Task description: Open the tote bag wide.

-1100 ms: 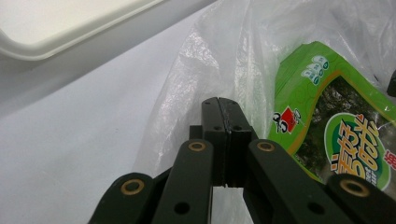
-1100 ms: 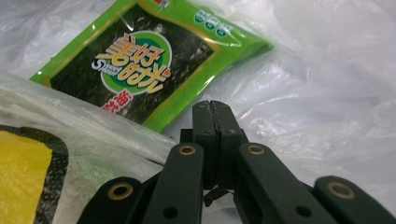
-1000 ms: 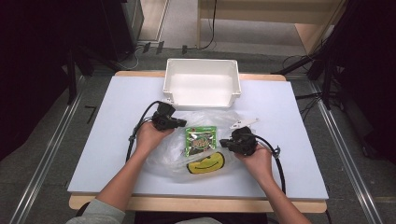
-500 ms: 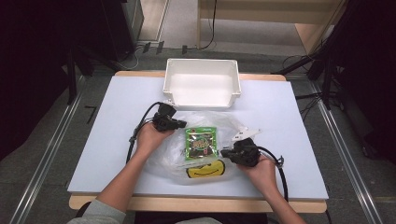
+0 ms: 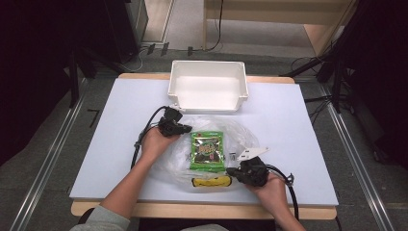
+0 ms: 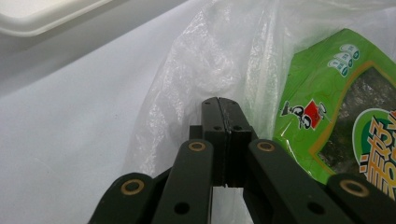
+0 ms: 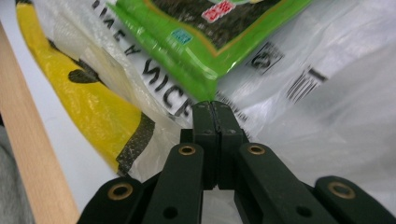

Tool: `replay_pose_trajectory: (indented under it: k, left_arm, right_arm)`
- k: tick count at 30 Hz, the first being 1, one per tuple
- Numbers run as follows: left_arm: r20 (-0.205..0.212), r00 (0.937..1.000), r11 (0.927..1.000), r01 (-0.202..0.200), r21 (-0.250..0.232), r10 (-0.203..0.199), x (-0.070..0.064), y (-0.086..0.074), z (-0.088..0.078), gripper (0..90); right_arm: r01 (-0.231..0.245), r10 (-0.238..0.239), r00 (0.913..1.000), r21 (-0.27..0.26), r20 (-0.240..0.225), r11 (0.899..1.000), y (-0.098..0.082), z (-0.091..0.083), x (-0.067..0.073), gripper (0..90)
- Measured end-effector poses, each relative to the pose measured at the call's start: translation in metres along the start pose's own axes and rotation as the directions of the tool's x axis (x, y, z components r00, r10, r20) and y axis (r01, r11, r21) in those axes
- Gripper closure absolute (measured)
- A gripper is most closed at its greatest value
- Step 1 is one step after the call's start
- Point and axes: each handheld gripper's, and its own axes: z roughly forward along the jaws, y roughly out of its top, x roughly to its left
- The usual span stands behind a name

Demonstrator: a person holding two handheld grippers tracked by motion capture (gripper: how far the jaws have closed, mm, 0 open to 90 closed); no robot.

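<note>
A clear plastic bag [image 5: 240, 137] lies flat on the white table, with a yellow smiley print [image 5: 211, 182] at its near edge. A green snack packet [image 5: 208, 150] lies on the bag's middle. My left gripper [image 5: 186, 129] is at the bag's far left corner. Its jaws are shut, and crinkled film [image 6: 196, 84] lies around the tip [image 6: 224, 105] beside the packet [image 6: 336, 107]. My right gripper [image 5: 231, 171] is at the bag's near right, by the print. Its jaws are shut too, the tip [image 7: 211, 108] resting over printed film [image 7: 327, 93] just under the packet's corner [image 7: 210, 32]. I see no film between either pair of pads.
An empty white tray [image 5: 208, 63] stands at the back middle of the table. The white table cover [image 5: 110, 134] lies bare left and right of the bag. The wooden front edge [image 7: 32, 154] runs close to the right gripper. Cables trail from both grippers.
My right gripper has moved toward the table's near edge along the bag's right side. The smiley print has shifted nearer and flattened into a narrow strip. The left gripper has stayed put.
</note>
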Motion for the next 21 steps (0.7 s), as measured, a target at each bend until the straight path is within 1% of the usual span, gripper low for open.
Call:
replay_pose_trajectory:
  k: [2, 8, 10, 12, 13, 14, 17, 21]
  left_arm:
    - [-0.003, 1.0000, 1.0000, 0.000, -0.002, 0.000, 0.000, 0.000, 0.000, 90.0]
    - [-0.014, 0.9999, 1.0000, -0.006, -0.002, 0.006, 0.001, 0.000, 0.000, 90.0]
    - [-0.019, 0.9998, 1.0000, -0.005, -0.003, 0.005, 0.001, -0.001, -0.001, 90.0]
    - [-0.028, 0.9996, 1.0000, -0.005, -0.003, 0.005, 0.002, -0.001, -0.001, 90.0]
    - [-0.025, 0.9997, 1.0000, -0.001, -0.005, 0.001, 0.002, -0.001, -0.001, 90.0]
    - [-0.024, 0.9997, 1.0000, 0.001, -0.001, -0.001, 0.002, -0.001, -0.002, 90.0]
    - [-0.001, 1.0000, 0.9999, 0.008, -0.015, -0.008, 0.000, 0.001, -0.004, 90.0]
    - [0.013, 0.9999, 0.9985, -0.002, -0.055, 0.003, -0.005, 0.003, -0.013, 89.5]
  right_arm:
    - [-0.001, 0.000, 1.0000, 0.011, 0.005, 1.000, -0.004, -0.001, 0.003, 90.0]
    - [0.009, -0.009, 1.0000, 0.017, -0.003, 1.000, -0.011, -0.003, 0.005, 90.0]
    - [0.006, -0.005, 0.9999, 0.020, -0.012, 1.000, -0.013, -0.005, 0.007, 90.0]
    - [0.017, -0.016, 0.9996, 0.025, -0.021, 1.000, -0.015, -0.006, 0.009, 90.0]
    - [0.024, -0.023, 0.9994, 0.031, -0.024, 0.999, -0.016, -0.007, 0.010, 90.0]
    - [0.028, -0.027, 0.9995, 0.035, -0.016, 0.999, -0.016, -0.007, 0.012, 90.0]
    - [0.034, -0.034, 0.9994, 0.031, 0.002, 0.999, -0.014, -0.007, 0.011, 90.0]
    - [0.036, -0.036, 0.9993, 0.012, 0.008, 0.999, -0.011, -0.008, 0.011, 89.7]
